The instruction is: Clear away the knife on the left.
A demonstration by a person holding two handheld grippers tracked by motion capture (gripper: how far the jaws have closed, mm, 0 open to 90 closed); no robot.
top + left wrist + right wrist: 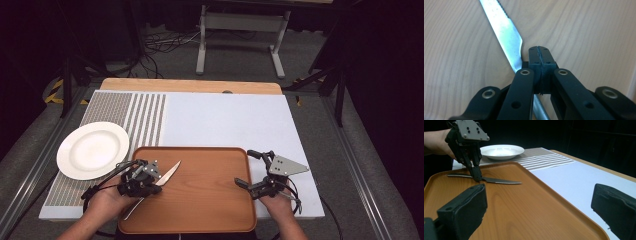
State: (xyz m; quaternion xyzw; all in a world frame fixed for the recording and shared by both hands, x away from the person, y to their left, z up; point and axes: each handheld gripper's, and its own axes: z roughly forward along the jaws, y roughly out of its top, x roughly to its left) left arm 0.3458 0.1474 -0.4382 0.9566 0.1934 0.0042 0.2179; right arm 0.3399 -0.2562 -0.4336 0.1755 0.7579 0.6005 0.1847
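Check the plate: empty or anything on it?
Empty. The white plate shows a bare surface from above, and nothing rises over its rim in the right gripper view. It sits left of the tray.

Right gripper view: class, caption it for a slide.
Open right gripper over wooden tray; left gripper meets knife before plate.

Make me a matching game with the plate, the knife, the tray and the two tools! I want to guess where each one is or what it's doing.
Things:
1. plate
2. knife
3. left tool
4. right tool

States:
A. open wide, at the tray's right edge
B. lying flat on the wooden tray
C. shut, tip down beside the knife
D. white, on the striped mat, left of the tray

Pairs: 1-D, 2-B, 3-C, 4-A
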